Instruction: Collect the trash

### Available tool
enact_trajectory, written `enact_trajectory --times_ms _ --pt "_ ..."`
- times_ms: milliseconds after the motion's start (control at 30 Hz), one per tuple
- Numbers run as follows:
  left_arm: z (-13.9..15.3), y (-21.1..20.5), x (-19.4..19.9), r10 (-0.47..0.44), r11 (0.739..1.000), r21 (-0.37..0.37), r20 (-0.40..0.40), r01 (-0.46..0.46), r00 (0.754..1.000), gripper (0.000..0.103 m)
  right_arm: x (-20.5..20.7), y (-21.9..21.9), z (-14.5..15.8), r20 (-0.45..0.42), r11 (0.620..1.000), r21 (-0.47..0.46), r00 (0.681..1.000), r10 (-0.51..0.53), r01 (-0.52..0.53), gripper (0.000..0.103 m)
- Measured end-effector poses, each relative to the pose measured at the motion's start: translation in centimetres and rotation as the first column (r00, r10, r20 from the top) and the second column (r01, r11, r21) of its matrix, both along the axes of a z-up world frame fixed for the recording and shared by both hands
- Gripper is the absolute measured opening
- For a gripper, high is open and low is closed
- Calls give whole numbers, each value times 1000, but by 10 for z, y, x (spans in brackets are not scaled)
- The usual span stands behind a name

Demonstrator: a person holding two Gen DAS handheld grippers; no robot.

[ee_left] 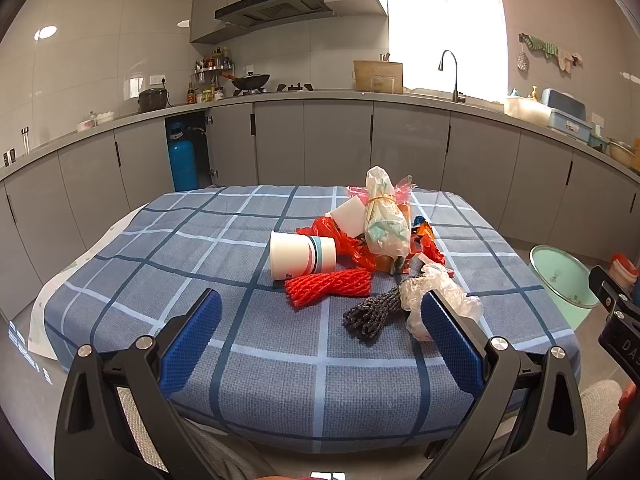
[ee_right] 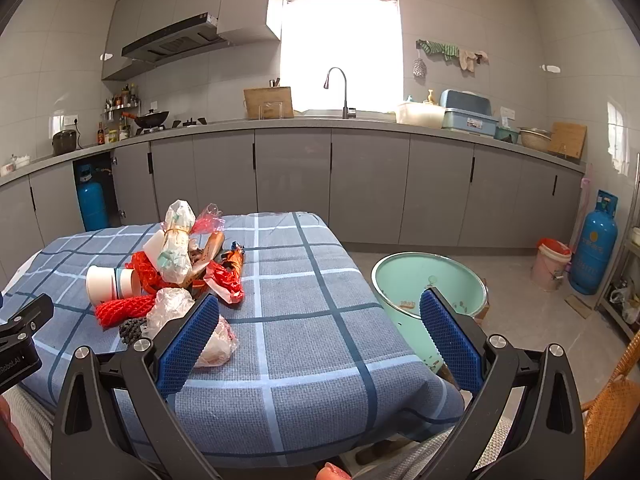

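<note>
A: Closest in, the left gripper (ee_left: 320, 320) has its blue pads spread wide with nothing between them, hanging over the near edge of the checked tablecloth (ee_left: 280, 380).

B: And the right gripper (ee_right: 320, 320)?

A: Same: jaws apart, empty. Its left pad sits in front of a crumpled clear plastic bag (ee_right: 218, 344), but I judge it is only overlapping in the view, not touching.

B: Where is the trash?

A: Heaped on the table, beyond both grippers. A paper cup (ee_left: 302, 255) lies on its side, a red foam net (ee_left: 328, 286) is just in front of it, and a dark net sleeve (ee_left: 370, 314) is beside a wad of clear plastic (ee_left: 440, 292). Behind them a bundle wrapped in plastic and banded (ee_left: 384, 216) leans upright among red wrappers (ee_left: 340, 240).

B: And somewhere to put it?

A: A pale green bin (ee_right: 428, 284) stands on the floor off the table's right side. There seem to be scraps inside, though the fisheye edge makes that hard to confirm.

B: So which step is this?

A: The approach, I'd say; nothing is gripped yet. Next, one gripper has to come down over a near, loose piece, close on it, and carry it to the bin.
</note>
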State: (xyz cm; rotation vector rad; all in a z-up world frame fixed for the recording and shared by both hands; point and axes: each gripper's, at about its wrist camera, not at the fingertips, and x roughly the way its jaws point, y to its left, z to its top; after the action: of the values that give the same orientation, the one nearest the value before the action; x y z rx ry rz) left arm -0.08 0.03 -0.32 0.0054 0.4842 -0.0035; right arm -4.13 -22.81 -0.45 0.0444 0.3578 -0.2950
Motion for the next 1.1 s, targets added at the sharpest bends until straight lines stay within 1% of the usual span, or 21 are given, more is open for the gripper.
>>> enact_trajectory --times_ms 867,1100 --pt "0 -2 2 -6 1000 -4 3 6 1000 98 2 -1 2 -5 1000 -5 1000 -4 4 99" --pt "0 -1 3 -12 1000 -12 -6 12 1000 98 1 -2 4 17 1000 1 1000 3 -3 99"
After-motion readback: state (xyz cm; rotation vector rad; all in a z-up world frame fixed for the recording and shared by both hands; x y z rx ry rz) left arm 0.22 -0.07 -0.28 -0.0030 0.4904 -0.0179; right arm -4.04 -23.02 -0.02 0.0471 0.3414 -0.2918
